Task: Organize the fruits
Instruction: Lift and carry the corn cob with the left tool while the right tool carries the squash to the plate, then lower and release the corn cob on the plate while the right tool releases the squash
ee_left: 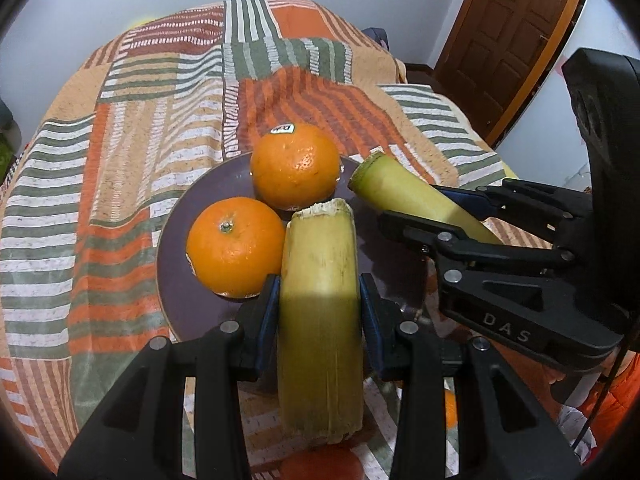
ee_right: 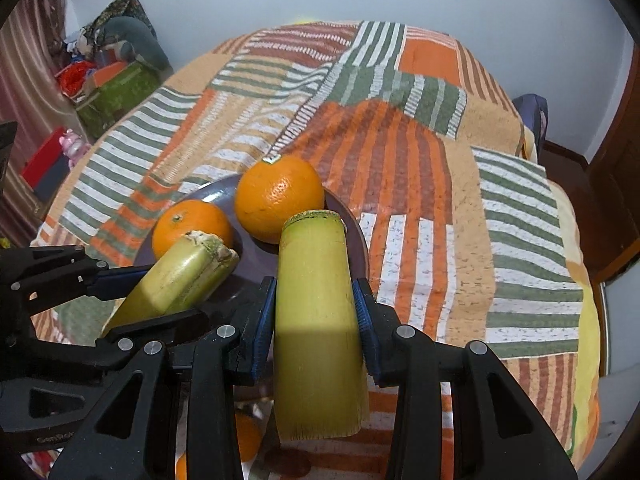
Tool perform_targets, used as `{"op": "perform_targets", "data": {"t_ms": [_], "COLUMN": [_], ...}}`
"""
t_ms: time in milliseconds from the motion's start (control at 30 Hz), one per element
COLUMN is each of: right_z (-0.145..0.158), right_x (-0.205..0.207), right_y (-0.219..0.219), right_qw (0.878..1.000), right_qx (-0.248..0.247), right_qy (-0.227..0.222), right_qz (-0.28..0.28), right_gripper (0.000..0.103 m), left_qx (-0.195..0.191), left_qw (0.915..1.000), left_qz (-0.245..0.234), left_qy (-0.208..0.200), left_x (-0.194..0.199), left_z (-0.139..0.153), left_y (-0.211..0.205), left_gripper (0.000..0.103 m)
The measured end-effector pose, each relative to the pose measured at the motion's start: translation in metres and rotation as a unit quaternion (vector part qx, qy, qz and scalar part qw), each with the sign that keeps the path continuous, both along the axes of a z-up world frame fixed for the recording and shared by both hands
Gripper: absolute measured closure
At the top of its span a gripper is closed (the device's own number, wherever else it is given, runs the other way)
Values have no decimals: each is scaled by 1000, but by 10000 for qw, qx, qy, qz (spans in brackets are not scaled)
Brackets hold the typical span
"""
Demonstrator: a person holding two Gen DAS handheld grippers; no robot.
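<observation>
A dark purple plate on the striped cloth holds two oranges: one with a sticker at the back, one nearer left. My left gripper is shut on a pale green sugarcane piece, held above the plate's near edge. My right gripper is shut on a second sugarcane piece, held above the plate's right edge, beside the left one.
A bed with a striped patchwork cloth fills both views. Another orange lies low, under the grippers. A wooden door is at right. Boxes and clutter stand at far left.
</observation>
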State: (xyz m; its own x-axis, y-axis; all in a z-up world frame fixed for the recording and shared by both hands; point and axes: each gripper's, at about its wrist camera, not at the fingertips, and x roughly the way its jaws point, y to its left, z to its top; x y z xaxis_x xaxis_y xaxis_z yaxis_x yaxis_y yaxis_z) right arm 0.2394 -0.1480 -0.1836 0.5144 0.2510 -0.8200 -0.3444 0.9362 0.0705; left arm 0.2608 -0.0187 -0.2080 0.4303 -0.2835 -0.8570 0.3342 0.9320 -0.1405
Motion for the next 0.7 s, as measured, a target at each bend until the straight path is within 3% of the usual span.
{"op": "perform_targets", "data": {"t_ms": [367, 700], "right_z": [-14, 0], "right_x": [16, 11], "right_y": [-4, -6], "right_qw": [9997, 10000], "right_qx": [37, 74], "right_qy": [220, 21], "right_qz": [-124, 0], "right_gripper": [68, 68], "left_qx": [20, -26], "left_qw": [9999, 10000], "left_qz": [-134, -14], "left_qy": [-35, -9], "left_x": [9, 13], "left_z": [-4, 0], "left_y": [-9, -7], "left_gripper": [65, 65]}}
